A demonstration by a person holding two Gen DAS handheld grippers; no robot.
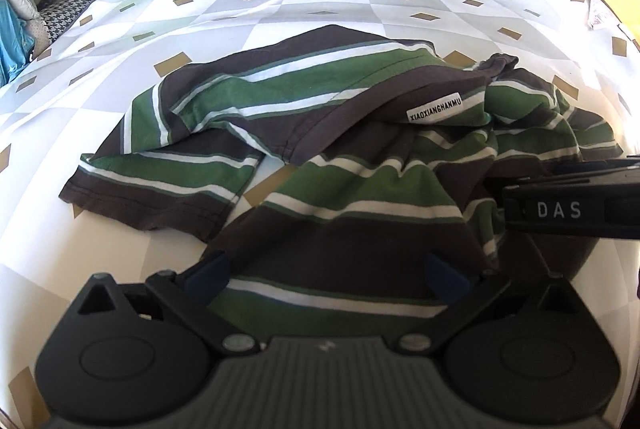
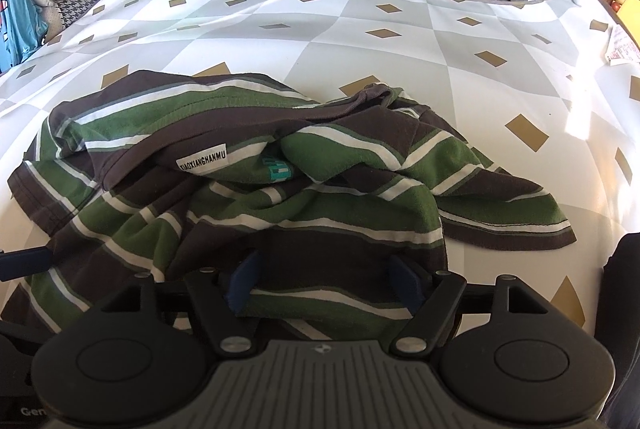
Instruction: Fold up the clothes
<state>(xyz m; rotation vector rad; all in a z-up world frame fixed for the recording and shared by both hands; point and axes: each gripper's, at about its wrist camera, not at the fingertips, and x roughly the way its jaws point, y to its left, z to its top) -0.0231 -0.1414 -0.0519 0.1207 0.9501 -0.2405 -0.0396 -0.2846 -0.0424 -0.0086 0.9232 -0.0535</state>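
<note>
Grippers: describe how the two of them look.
Both are matte black with twin round housings, a ribbed grey centre plate and silver screws. Left gripper and right gripper each carry dark blue fingers. White "DAS" lettering marks the right one's side.

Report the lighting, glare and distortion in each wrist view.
Left wrist view: daylight, the striped shirt sharp, a blown-out patch on the tablecloth at right, fisheye bending the table's far edge. Right wrist view: same daylight, a sun patch washing out the cloth at right, dark vignetted corners.
</note>
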